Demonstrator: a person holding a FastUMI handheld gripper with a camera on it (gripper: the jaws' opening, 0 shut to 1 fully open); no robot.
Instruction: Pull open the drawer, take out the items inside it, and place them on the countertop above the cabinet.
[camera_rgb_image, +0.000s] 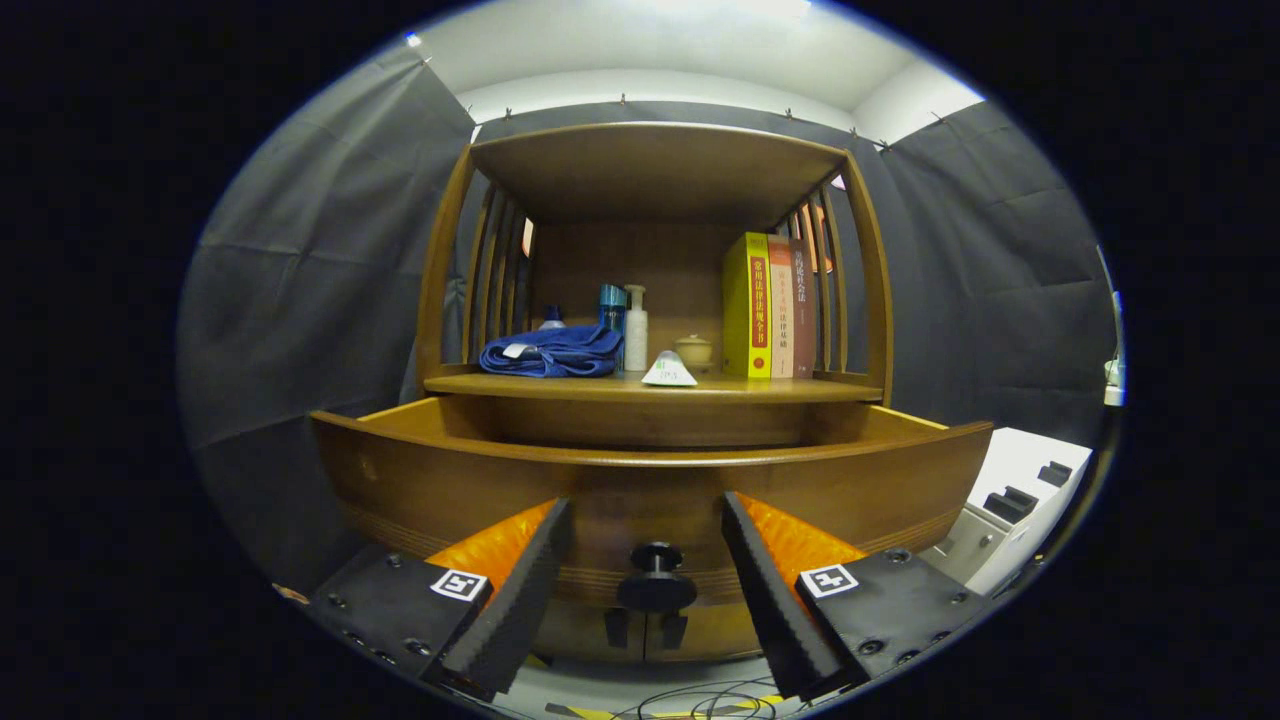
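- The wooden cabinet (655, 300) stands dead ahead, its countertop (700, 387) already carrying a blue cloth (552, 351), bottles, a small jar and a row of books (770, 305).
- Below that, the drawer (650, 480) stands pulled out toward us, but its front panel hides whatever lies inside.
- The gripper (648, 585) sits low with its fingers spread wide, gripping nothing, and the dark knob (655, 585) is between them, untouched.
- My read: the pull looks done, so now it's a lift over the front panel, then a reach down inside.
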